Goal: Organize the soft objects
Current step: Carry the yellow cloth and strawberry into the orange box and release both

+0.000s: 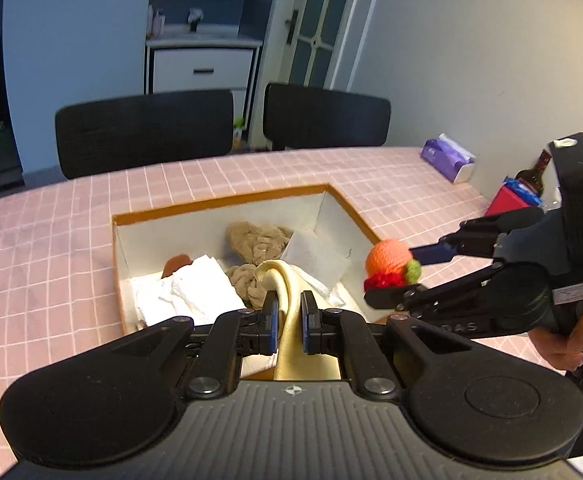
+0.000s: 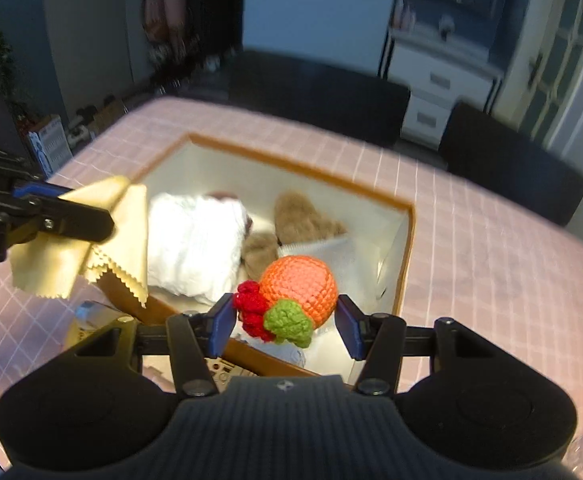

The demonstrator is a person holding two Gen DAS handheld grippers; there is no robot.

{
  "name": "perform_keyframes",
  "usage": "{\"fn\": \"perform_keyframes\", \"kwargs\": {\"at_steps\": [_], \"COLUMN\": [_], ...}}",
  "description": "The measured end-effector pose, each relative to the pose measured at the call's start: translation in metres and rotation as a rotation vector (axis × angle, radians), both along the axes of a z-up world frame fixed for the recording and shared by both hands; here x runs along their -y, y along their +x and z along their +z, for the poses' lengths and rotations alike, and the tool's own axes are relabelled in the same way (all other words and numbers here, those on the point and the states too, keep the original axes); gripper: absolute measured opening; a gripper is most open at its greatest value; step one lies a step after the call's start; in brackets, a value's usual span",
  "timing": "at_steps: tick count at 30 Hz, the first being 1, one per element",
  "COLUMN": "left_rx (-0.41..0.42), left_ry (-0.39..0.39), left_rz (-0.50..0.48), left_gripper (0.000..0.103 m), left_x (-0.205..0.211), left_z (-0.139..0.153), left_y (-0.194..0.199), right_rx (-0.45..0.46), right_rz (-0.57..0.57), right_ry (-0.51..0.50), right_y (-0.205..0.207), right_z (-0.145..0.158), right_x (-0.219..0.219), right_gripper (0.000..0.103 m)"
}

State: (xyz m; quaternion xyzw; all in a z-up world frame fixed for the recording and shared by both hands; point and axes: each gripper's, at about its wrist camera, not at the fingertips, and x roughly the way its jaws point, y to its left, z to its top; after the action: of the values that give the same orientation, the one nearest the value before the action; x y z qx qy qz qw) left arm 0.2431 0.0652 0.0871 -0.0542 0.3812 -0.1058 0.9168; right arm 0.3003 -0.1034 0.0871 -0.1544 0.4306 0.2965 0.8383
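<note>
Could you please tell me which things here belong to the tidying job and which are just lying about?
Job:
- pale yellow pinked-edge cloth, in left gripper
- orange crocheted ball, in right gripper
- orange-rimmed white box

Lying about:
- purple tissue pack
- dark bottle

Partial letters "DAS" on the right hand-held gripper [image 1: 389, 278], nothing else legible

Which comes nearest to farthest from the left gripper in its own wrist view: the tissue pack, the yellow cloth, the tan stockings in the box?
1. yellow cloth, pinched between the left gripper fingers.
2. tan stockings, ahead inside the box.
3. tissue pack, far right on the table, near the wall.
</note>
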Motion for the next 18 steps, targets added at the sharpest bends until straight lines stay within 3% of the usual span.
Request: {"fn": "perform_keyframes", "kwargs": {"at_steps": [10, 18], "left_rx": [-0.143, -0.235], "left_ry": [0.01, 0.04], "left_rz": [-0.009, -0.012], "left_gripper": [0.011, 0.011], "left_x": [0.01, 0.017], "left_z": [-0.05, -0.079], "left_y": [0.061, 0.088], "right_rx": [-0.159, -0.19], "right_rz": [-0.056, -0.032], "right_ry": [-0.089, -0.159], "right_y": [0.053, 0.065], "right_z": [-0.047, -0.063], "right_x": [-0.014, -0.021], "right_gripper": [0.054, 0.054]}}
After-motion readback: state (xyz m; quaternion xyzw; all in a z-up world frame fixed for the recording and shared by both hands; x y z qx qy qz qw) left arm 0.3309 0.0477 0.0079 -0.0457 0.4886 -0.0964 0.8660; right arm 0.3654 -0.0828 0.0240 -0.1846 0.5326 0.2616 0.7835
